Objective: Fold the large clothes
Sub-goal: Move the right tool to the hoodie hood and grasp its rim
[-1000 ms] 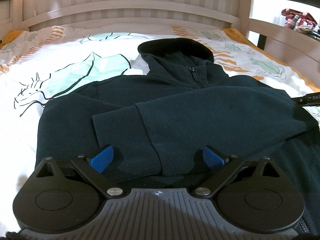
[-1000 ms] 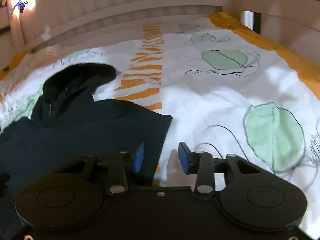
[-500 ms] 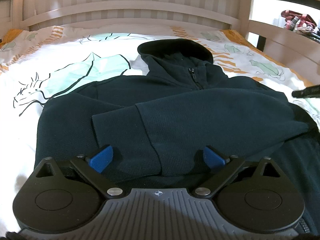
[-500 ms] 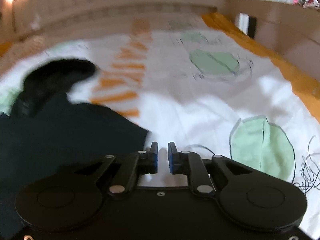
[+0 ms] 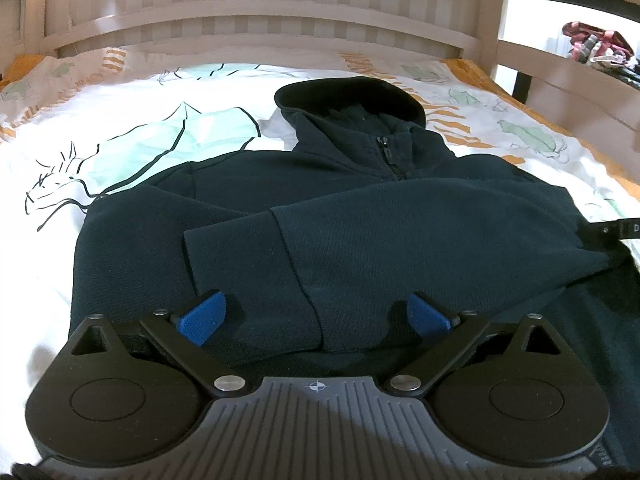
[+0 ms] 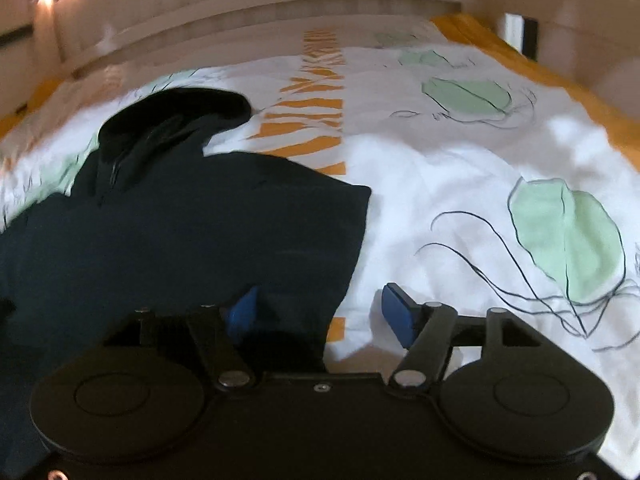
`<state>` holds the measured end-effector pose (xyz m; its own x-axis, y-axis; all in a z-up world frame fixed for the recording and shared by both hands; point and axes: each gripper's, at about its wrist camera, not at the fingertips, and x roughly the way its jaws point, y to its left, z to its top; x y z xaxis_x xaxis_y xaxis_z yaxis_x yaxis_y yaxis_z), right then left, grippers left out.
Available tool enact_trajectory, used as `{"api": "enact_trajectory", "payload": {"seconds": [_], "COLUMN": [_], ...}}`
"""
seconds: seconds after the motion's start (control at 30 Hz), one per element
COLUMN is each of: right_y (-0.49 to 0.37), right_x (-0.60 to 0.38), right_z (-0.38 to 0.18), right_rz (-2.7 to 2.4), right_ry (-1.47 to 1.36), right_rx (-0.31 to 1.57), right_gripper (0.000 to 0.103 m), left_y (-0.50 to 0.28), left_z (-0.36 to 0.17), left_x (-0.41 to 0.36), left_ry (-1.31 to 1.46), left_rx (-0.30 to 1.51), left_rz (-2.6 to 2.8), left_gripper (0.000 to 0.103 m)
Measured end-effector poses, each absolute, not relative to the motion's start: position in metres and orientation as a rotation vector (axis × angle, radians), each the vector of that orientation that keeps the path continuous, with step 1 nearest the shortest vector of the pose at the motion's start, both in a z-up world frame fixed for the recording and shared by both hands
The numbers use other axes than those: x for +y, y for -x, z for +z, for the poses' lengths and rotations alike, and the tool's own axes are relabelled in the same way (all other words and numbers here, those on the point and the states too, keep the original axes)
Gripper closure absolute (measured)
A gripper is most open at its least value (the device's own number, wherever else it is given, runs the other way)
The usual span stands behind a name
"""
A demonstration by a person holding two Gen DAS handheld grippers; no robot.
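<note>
Nearest to me, my left gripper point(image 5: 316, 317) hangs over the near part of a dark navy hoodie point(image 5: 360, 232), its jaws spread wide with nothing pinched — the folded-over sleeve point(image 5: 256, 276) lies between and just beyond the blue pads point(image 5: 202, 317). My right gripper point(image 6: 320, 312) sits at the hoodie's right edge; its jaws are opening, one pad over the dark cloth and the other over the bedsheet point(image 6: 440, 168), and that edge of the fabric lies between them without being gripped. Beyond the jaws the hoodie lies flat on the sheet, zip point(image 5: 387, 156) up the middle, hood point(image 5: 348, 96) at its far end. Past the hood stands a slatted wooden headboard point(image 5: 260, 12) — pale and striped.
</note>
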<state>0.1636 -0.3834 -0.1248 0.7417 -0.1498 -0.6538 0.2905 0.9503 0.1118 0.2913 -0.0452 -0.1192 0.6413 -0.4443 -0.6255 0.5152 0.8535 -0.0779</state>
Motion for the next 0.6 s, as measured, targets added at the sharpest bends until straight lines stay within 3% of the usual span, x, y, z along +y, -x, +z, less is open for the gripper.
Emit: {"api": "enact_trajectory", "payload": {"seconds": [0.3, 0.6], "right_y": [-0.182, -0.270], "right_x": [-0.375, -0.369], "right_z": [-0.078, -0.080], "right_rz": [-0.115, -0.048], "right_ry": [-0.206, -0.257], "right_rx": [0.608, 0.604], "right_gripper": [0.029, 0.025], "left_y": [-0.310, -0.418], "left_z": [-0.054, -0.035], "left_x": [-0.047, -0.089], "left_ry": [-0.006, -0.053], "left_rx": [0.692, 0.635], "left_rz": [-0.667, -0.584], "left_gripper": [0.004, 0.004]}}
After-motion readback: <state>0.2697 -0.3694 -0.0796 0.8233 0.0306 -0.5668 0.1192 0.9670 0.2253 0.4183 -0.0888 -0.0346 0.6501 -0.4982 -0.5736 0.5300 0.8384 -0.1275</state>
